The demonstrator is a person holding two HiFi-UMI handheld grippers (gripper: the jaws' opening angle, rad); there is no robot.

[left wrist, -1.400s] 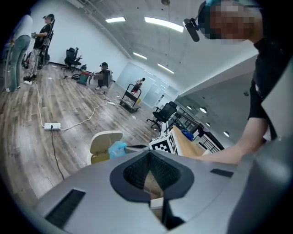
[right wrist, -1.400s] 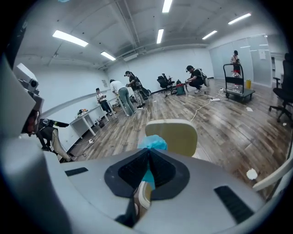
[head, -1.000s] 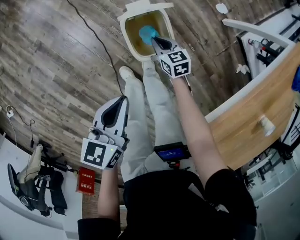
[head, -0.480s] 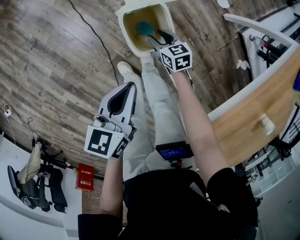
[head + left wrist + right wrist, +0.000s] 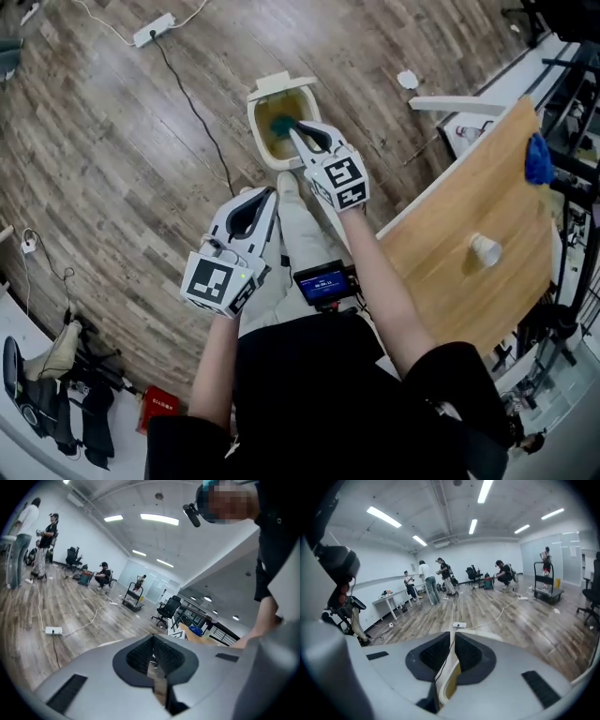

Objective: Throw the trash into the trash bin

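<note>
Well, the right gripper (image 5: 298,131) is pinched nearly closed, only a thin slit between its jaws and nothing gripped in it. In the right gripper view (image 5: 452,637) that slit shows just a strip of cream rim. Its tip hangs over the mouth of the trash bin (image 5: 260,141), a cream bin standing open on the wood floor (image 5: 112,169) at twelve o'clock from the person. Down inside sits the teal trash (image 5: 280,123), at about ten o'clock from the tip and just beside it; whether they touch I cannot tell.

Over at seven o'clock from that gripper, the left gripper (image 5: 269,193) is held above the person's pale trouser leg (image 5: 298,234). It too is clenched to a slit with nothing in it, and the left gripper view (image 5: 153,638) shows only floor through the gap.

Further out, at three o'clock, a wooden table (image 5: 450,225) carries a small white cup-like thing (image 5: 485,249) and a blue cloth (image 5: 537,159) at its far edge. At eleven o'clock a white power strip (image 5: 151,29) lies on the floor, with its black cable (image 5: 192,108) running toward the bin. A small lit screen (image 5: 321,281) sits at the person's waist.
</note>
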